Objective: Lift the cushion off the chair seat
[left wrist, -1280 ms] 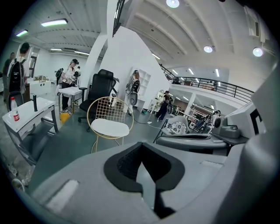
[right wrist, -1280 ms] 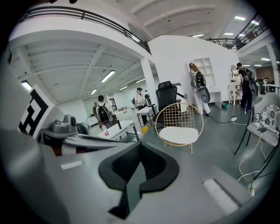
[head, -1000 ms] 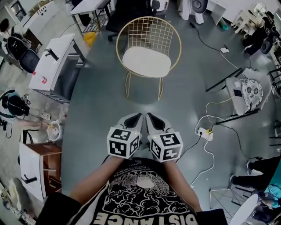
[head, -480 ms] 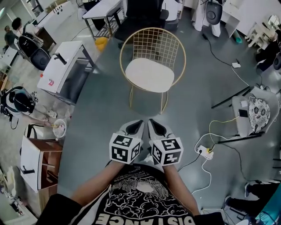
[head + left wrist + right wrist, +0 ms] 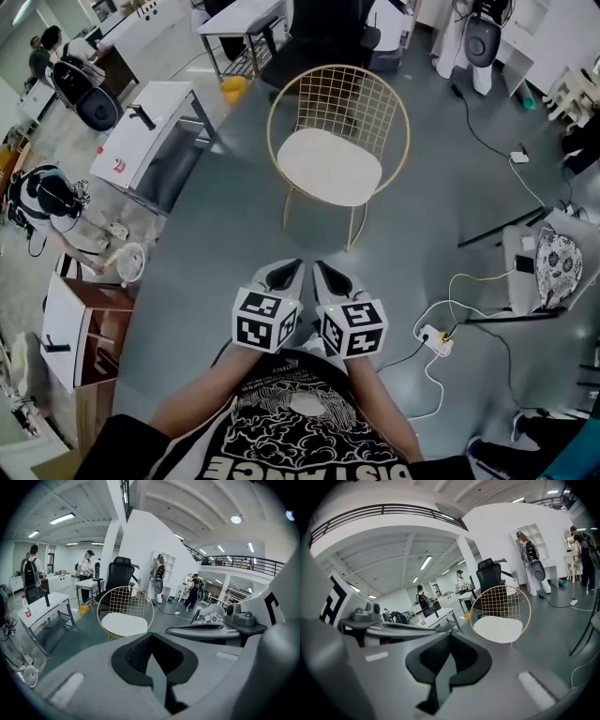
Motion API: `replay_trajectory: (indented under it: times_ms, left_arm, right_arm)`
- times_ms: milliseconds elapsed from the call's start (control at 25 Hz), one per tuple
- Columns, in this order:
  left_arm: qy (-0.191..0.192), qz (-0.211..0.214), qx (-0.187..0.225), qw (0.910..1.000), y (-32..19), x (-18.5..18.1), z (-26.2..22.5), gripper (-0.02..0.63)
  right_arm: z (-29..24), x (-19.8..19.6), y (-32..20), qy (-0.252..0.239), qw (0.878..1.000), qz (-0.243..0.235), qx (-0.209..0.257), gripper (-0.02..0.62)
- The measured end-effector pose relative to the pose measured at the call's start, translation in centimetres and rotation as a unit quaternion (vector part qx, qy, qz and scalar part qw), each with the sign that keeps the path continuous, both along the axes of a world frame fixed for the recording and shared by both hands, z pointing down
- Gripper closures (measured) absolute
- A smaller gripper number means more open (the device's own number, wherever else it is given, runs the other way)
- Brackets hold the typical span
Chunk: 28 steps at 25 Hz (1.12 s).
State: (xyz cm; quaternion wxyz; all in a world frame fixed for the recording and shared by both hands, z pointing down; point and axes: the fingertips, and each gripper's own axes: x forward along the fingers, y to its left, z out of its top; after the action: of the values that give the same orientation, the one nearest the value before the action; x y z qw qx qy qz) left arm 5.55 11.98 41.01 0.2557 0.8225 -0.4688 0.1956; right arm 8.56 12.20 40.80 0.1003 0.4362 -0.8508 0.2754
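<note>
The stretch of grey polished floor point(image 5: 225, 234) before the gold wire-backed chair point(image 5: 380, 98) is shorter than a second ago, though open room remains. The white oval cushion point(image 5: 328, 166) lies on its seat. The left gripper point(image 5: 291, 270) and right gripper point(image 5: 323, 270) sit side by side, jaws closed and empty.

The person wears a black T-shirt point(image 5: 281, 433) with white print; the grey left gripper point(image 5: 292, 268) and right gripper point(image 5: 320, 268) bear black-and-white marker cubes point(image 5: 265, 320).
</note>
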Motion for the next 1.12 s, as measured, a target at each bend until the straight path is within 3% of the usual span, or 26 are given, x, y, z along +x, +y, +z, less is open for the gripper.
replay_trajectory:
  times_ms: [440, 1000, 1120]
  left_arm:
    - [0.028, 0.042, -0.010, 0.9987, -5.4, 2.2, 1.3, 0.614]
    - [0.061, 0.061, -0.044, 0.9953, -17.7, -3.9, 2.4, 0.614]
    - [0.069, 0.066, -0.045, 0.9944, -19.4, -2.0, 2.4, 0.614]
  right_arm:
    - [1.1, 2.4, -3.8, 0.033, 0.998, 0.048, -0.013, 0.596]
    - [2.1, -4.2, -15.6, 0.055, 0.996, 0.065, -0.040, 0.595]
    - [2.0, -2.4, -17.4, 0.061, 0.995, 0.068, -0.039, 0.595]
